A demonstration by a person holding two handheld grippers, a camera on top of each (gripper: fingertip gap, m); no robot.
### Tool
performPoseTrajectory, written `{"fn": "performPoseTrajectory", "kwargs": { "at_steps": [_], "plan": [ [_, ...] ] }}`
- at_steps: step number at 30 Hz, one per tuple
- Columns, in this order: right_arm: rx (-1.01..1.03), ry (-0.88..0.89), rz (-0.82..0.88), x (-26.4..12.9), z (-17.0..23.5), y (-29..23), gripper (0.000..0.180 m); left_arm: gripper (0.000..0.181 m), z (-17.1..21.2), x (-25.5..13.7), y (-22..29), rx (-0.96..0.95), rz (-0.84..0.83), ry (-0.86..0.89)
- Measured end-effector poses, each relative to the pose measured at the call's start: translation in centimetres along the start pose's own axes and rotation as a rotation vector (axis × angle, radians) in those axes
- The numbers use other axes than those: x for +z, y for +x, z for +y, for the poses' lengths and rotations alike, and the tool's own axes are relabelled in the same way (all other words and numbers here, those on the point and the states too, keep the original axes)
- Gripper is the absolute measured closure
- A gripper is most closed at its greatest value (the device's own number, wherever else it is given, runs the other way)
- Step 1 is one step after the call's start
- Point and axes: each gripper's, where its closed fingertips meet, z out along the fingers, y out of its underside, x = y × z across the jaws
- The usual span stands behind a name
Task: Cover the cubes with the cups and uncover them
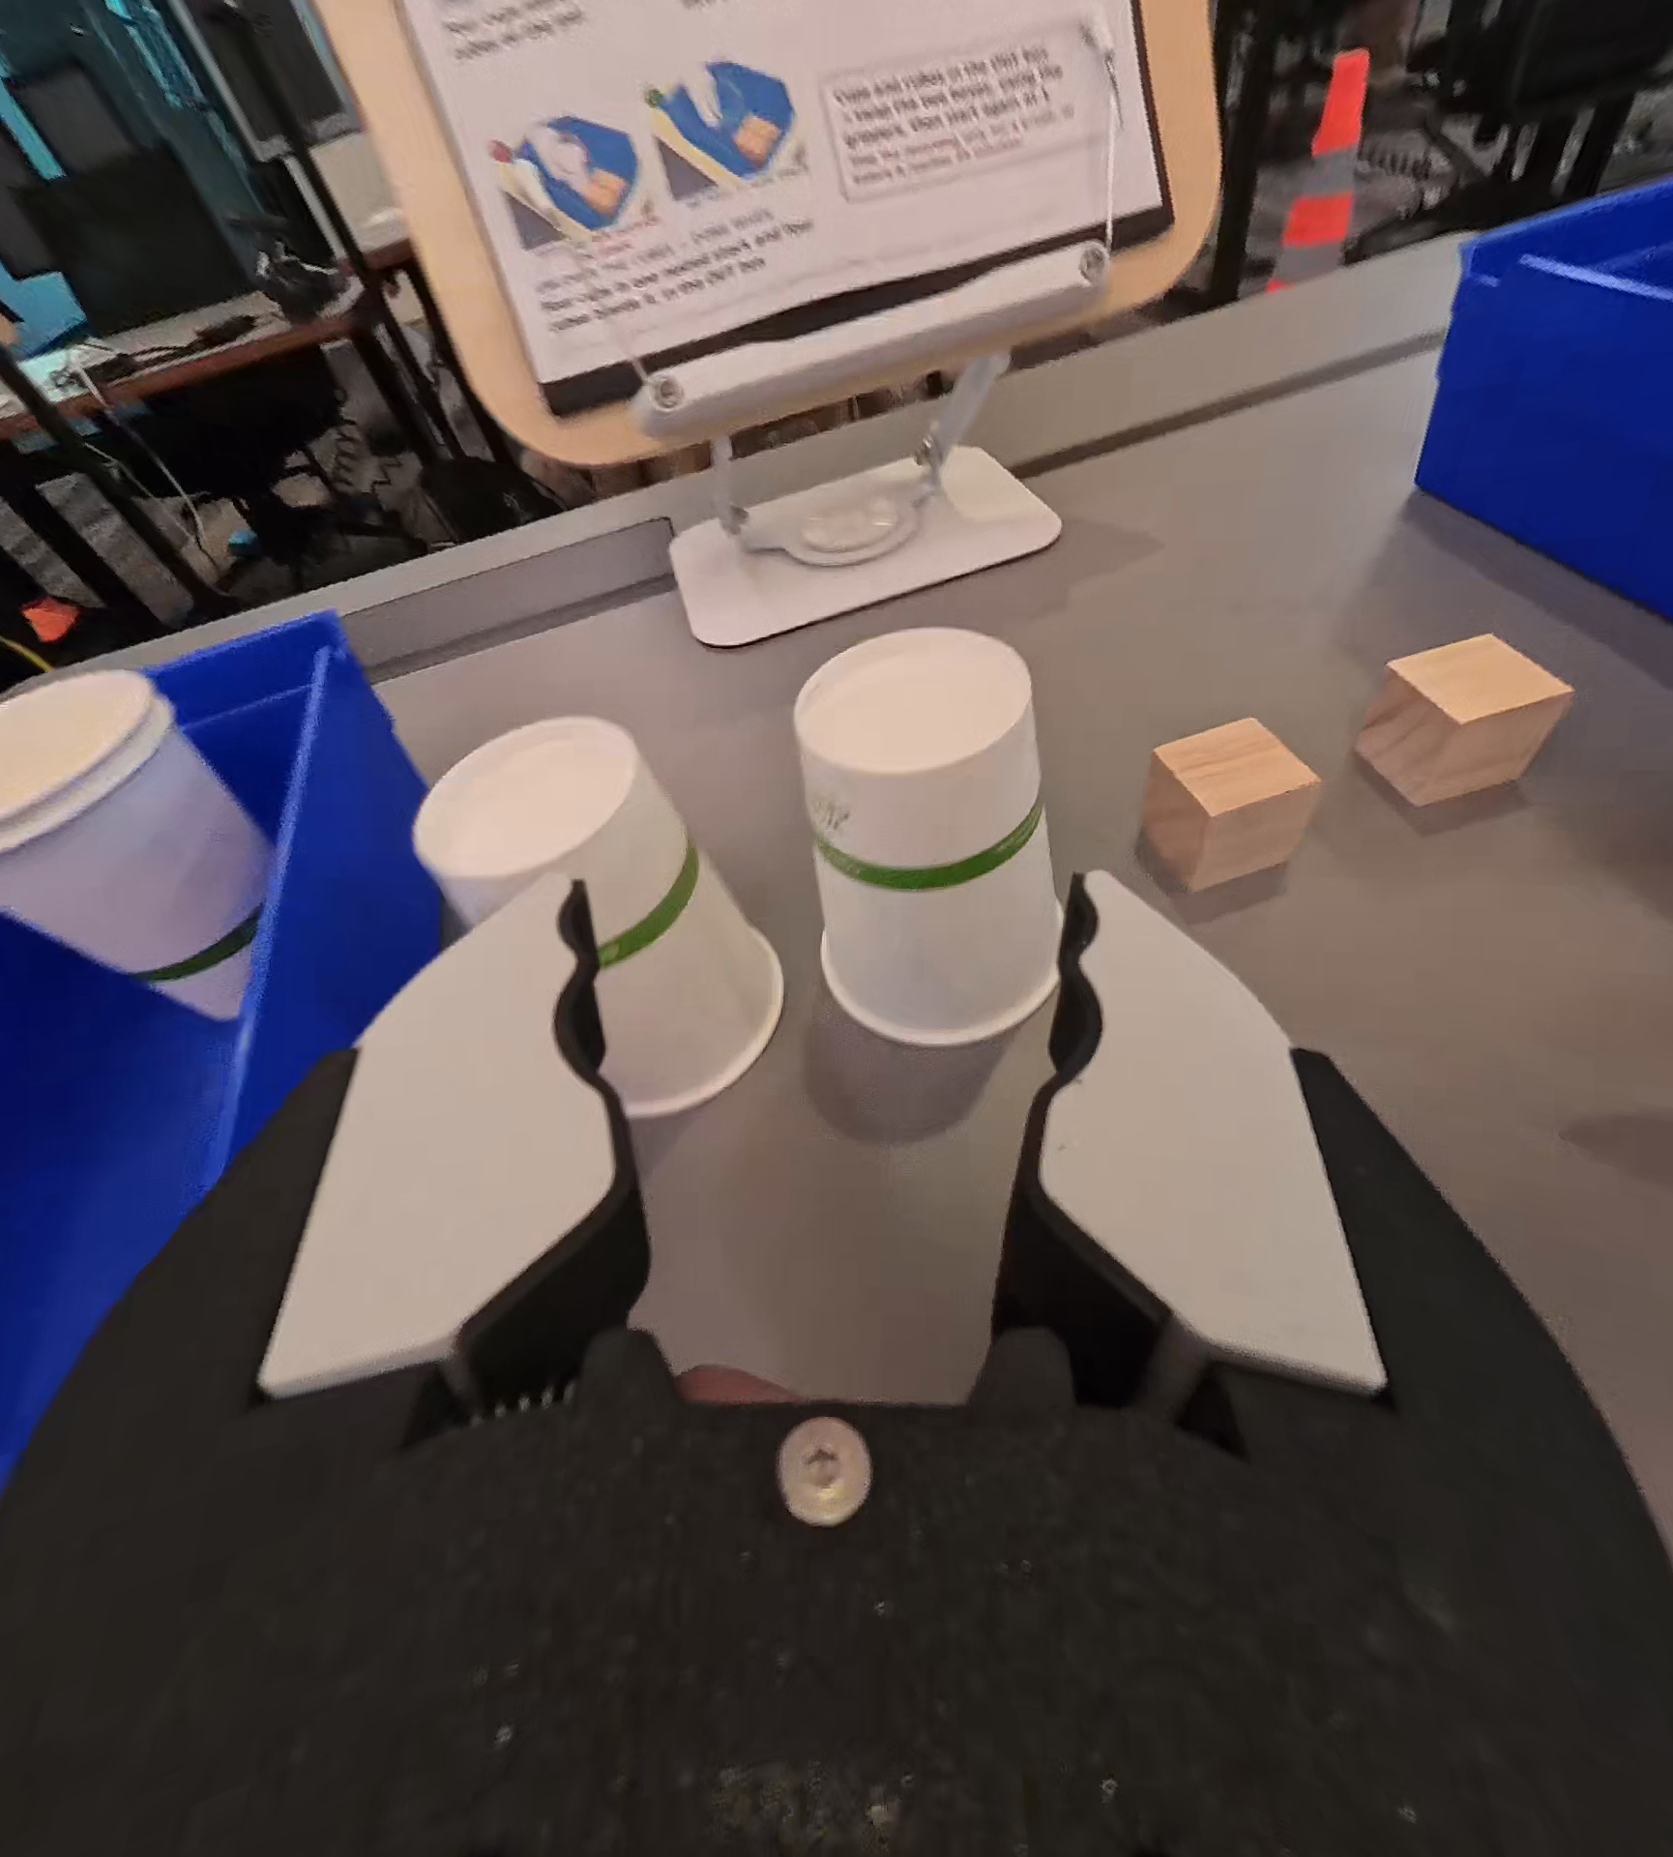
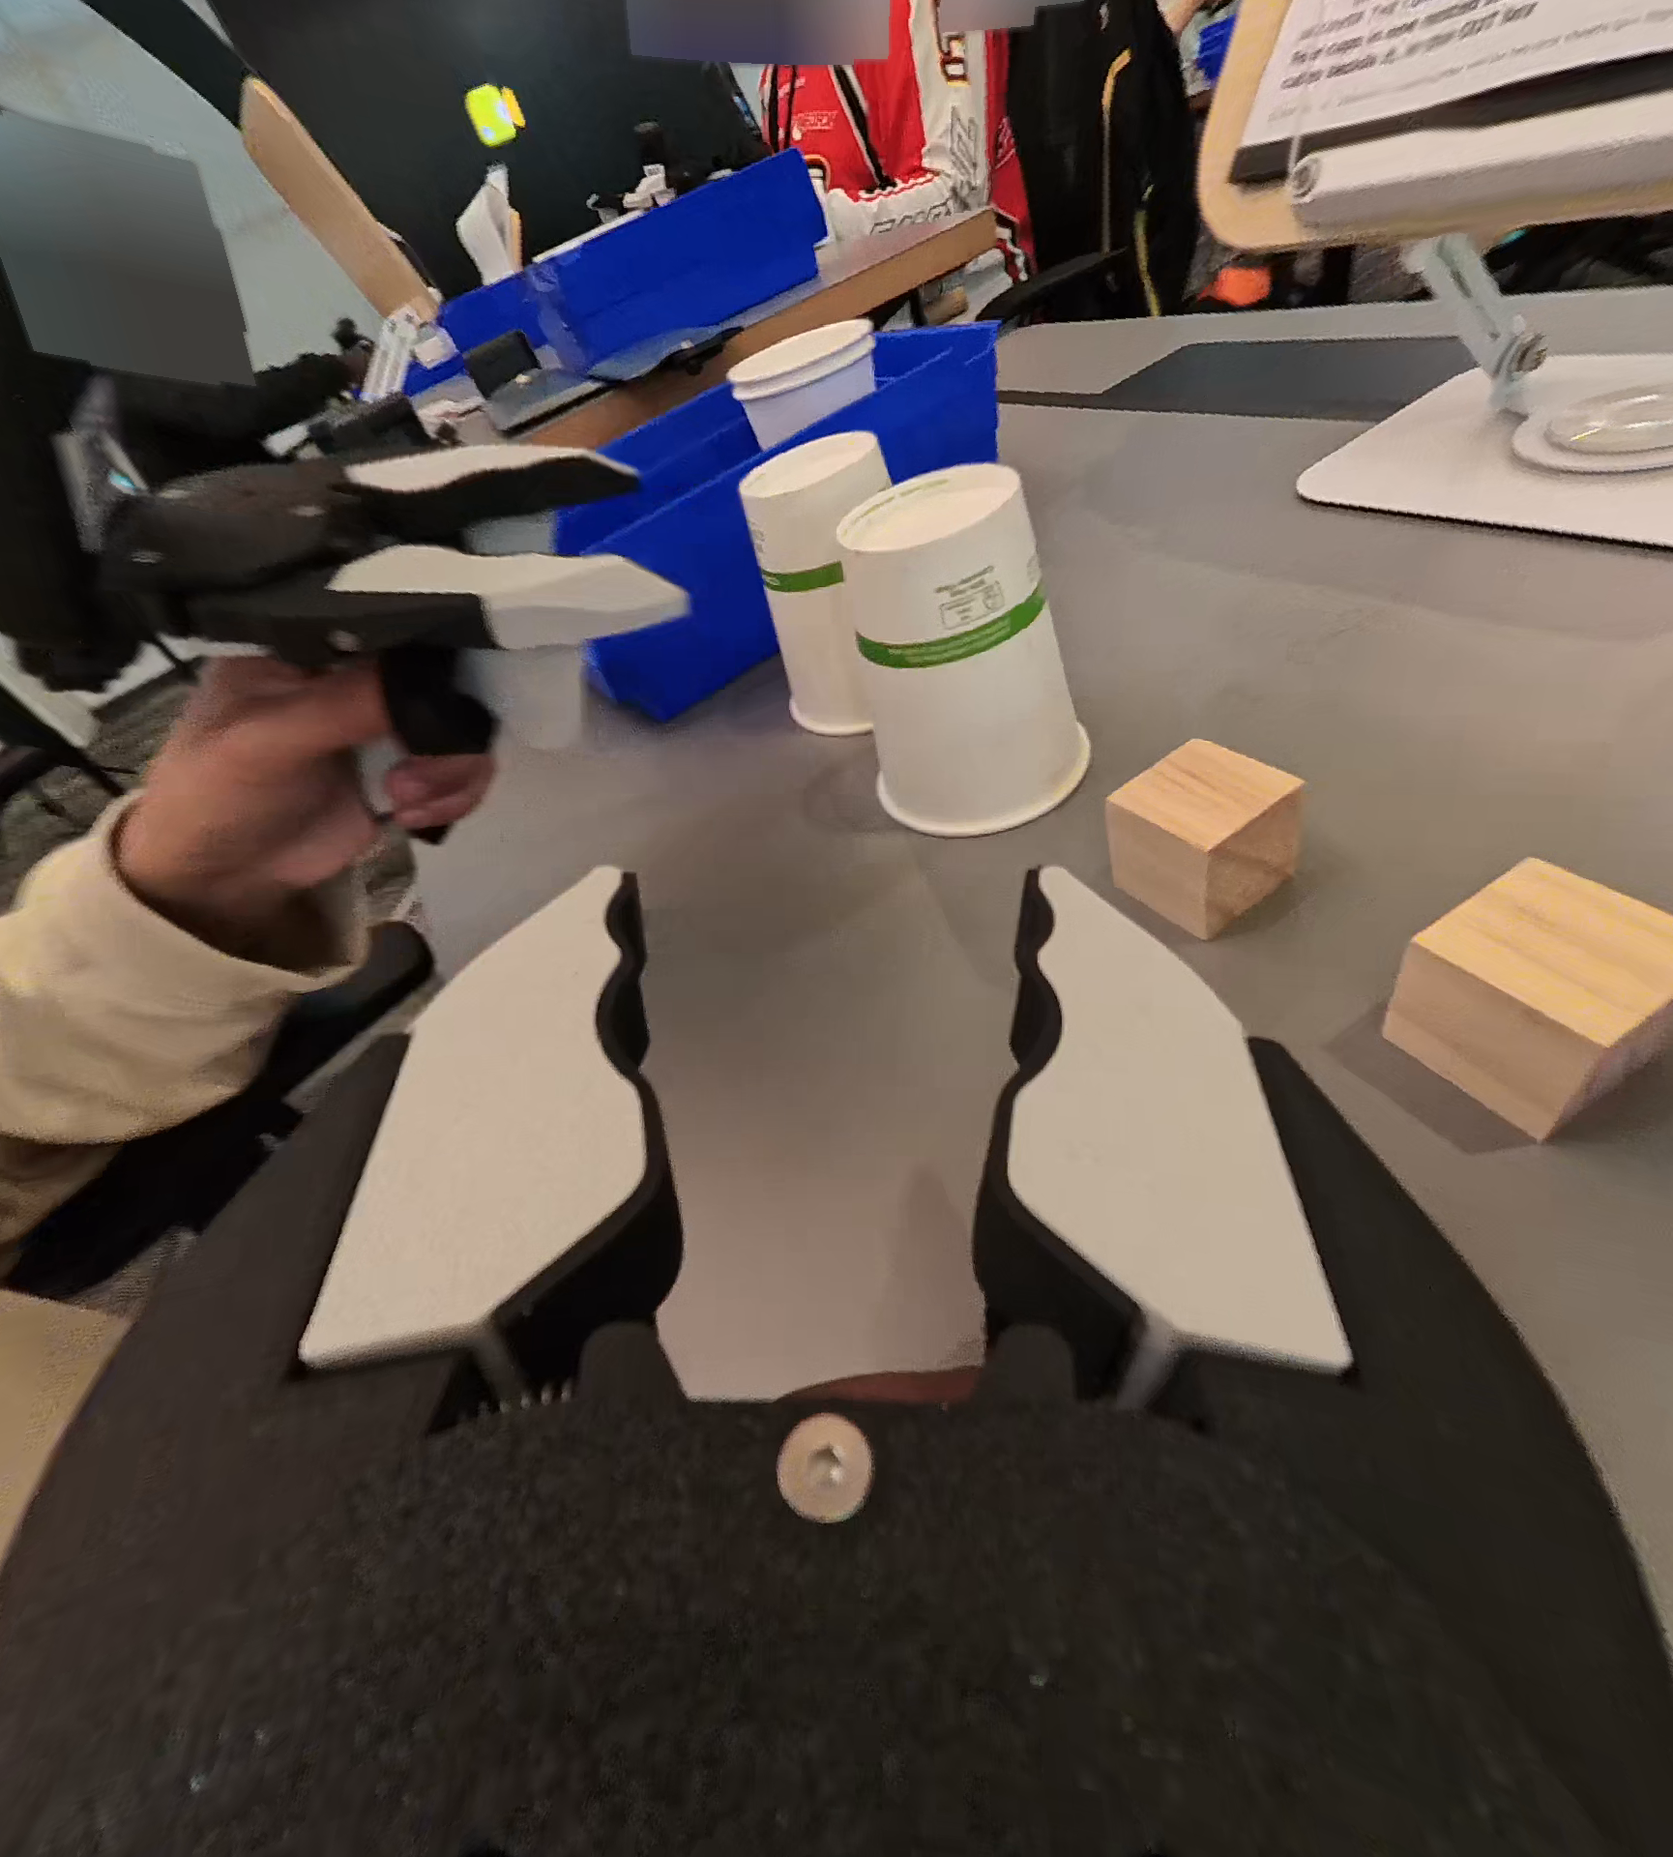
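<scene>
Two wooden cubes, the near cube (image 2: pixel 1204 834) and the far cube (image 2: pixel 1546 995), sit bare on the grey bench (image 2: pixel 1315 703), near each other but not touching. Two white paper cups stand upside down beside them: the front cup (image 2: pixel 963 653) and the back cup (image 2: pixel 812 573), just next to each other. More cups (image 1: pixel 79 814) stand stacked in a blue bin (image 1: pixel 330 764). The left gripper (image 1: pixel 822 935) is wide open and holds nothing, right in front of the cups. The right gripper (image 2: pixel 827 904) is wide open too, over bare bench. A paper sheet stands on a white stand (image 1: pixel 863 543) behind.
</scene>
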Motion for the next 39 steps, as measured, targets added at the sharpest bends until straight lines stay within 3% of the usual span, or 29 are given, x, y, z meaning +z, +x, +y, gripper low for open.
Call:
{"fn": "performPoseTrajectory", "kwargs": {
  "at_steps": [6,9,14,16,19,20,23,25,28,33,39],
  "plan": [
    [-0.111,0.013,0.14,-1.1,1.7,0.5,0.109,0.105,4.2,-4.3,1.1,-0.249,0.156,0.024],
    [-0.146,-0.004,0.162,-1.2,2.1,0.4,0.109,0.104,6.4,-4.0,1.4,-0.254,0.181,-0.041],
    [-0.121,-0.005,0.146,-1.2,2.2,0.1,0.11,0.106,6.7,-3.7,2.6,-0.213,0.27,-0.097],
    [-0.102,-0.01,0.138,-1.3,2.4,0.1,0.11,0.115,7.3,-5.5,5.5,-0.072,0.543,-0.246],
    [-0.088,-0.008,0.124,-1.5,2.5,0.1,0.11,0.109,5.6,-9.5,5.0,0.0,0.851,-0.419],
    [-0.085,-0.01,0.119,-1.5,2.5,0.1,0.11,0.107,4.3,-9.5,3.2,0.044,0.842,-0.417],
    [-0.077,-0.028,0.103,-1.4,2.8,-0.1,0.11,0.109,0.8,-6.2,-5.5,0.236,0.613,-0.423],
    [-0.083,-0.032,0.101,-1.3,2.9,-0.2,0.111,0.126,-0.8,-2.8,-11.6,0.323,0.465,-0.474],
    [-0.098,-0.044,0.115,-1.3,3.1,0.0,0.113,0.129,-1.5,3.2,-19.0,0.415,0.32,-0.587],
    [-0.058,-0.047,0.096,-1.2,3.2,0.2,0.115,0.147,1.1,7.8,-22.7,0.374,0.375,-0.833],
    [-0.051,-0.047,0.084,-1.3,3.2,0.1,0.115,0.155,2.4,9.2,-23.5,0.324,0.419,-0.862]
  ]
}}
